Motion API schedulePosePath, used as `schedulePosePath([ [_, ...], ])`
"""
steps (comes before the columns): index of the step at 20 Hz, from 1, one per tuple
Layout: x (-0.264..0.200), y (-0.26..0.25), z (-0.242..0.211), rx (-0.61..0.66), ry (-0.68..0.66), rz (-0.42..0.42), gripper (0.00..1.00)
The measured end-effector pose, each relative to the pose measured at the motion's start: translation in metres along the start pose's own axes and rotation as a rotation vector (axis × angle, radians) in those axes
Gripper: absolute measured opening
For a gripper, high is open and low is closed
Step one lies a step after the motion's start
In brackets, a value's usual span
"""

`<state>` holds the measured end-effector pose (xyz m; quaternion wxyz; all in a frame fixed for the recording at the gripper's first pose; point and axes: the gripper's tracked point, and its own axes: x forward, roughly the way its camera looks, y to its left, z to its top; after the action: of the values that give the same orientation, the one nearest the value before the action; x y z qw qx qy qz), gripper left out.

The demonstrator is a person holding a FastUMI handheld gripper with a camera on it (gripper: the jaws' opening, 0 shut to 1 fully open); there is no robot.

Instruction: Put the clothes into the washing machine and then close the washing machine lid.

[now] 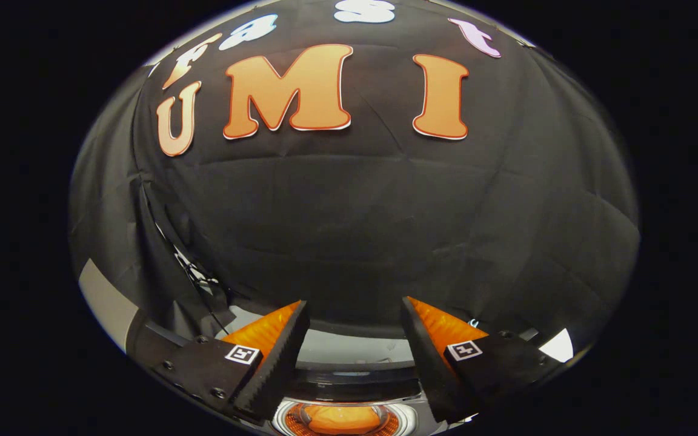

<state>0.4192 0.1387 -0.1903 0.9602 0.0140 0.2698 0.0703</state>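
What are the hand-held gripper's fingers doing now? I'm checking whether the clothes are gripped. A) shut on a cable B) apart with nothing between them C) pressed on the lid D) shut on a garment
B: the hand-held gripper has its fingers spread wide with nothing held between them, and the washing machine lies below the gap.

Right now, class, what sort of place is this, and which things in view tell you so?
Probably a staged laundry booth: black cloth wall behind, a washing machine below with an orange garment in its round drum opening. The gripper hangs above it, fingers apart, holding nothing.
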Motion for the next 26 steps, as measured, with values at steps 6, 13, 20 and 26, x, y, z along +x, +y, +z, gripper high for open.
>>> schedulePosePath([
  [6,0.002,0.002,-0.004,0.036,0.005,0.031,0.97],
  [13,-0.001,0.003,-0.007,0.064,-0.023,0.067,0.98],
  [20,-0.058,0.003,-0.036,0.062,-0.062,0.075,0.97],
  [26,-0.096,0.005,-0.071,0.067,-0.072,0.061,0.97],
])
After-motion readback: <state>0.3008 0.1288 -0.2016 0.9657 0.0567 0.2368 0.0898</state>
